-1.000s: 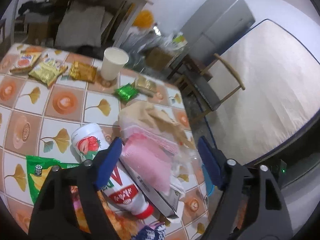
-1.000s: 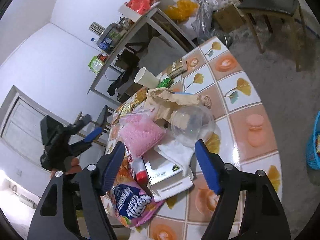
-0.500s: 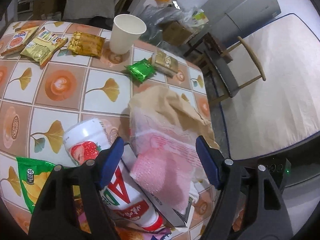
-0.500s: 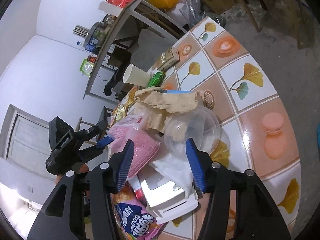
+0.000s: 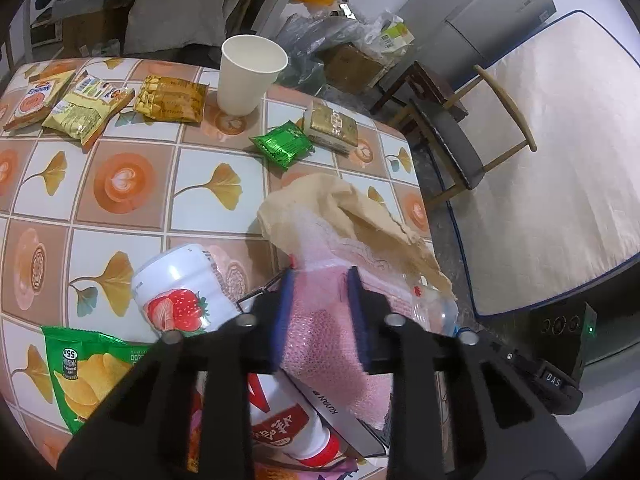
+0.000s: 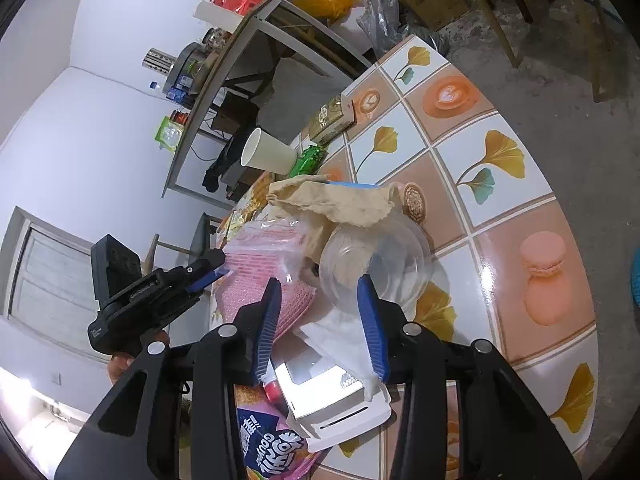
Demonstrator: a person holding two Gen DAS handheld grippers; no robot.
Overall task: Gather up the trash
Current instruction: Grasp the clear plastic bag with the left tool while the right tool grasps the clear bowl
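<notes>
A trash pile lies on the tiled table (image 5: 120,184): a pink bubble-wrap bag (image 5: 320,336), crumpled brown paper (image 5: 340,204), a clear plastic bowl (image 6: 376,256), a white tissue (image 6: 340,340) and a white box (image 6: 332,396). My left gripper (image 5: 322,312) is closing, and its blue pads press the pink bag from both sides. The right wrist view shows the same grip on the pink bag (image 6: 260,280) from the side. My right gripper (image 6: 320,300) hangs over the bowl's near rim and the tissue. Its jaws are closing, and the pads touch neither.
A strawberry drink bottle (image 5: 176,292), a green chip bag (image 5: 88,372) and a purple snack bag (image 6: 268,444) lie near the pile. Farther back stand a paper cup (image 5: 248,76), a green packet (image 5: 282,144), a gold packet (image 5: 330,128) and several snack packets (image 5: 80,108). A chair (image 5: 452,140) stands past the table's edge.
Both grippers came down and forward onto the pile. The left jaws narrowed from wide apart onto the pink bag. The right jaws narrowed over the bowl and tissue.
</notes>
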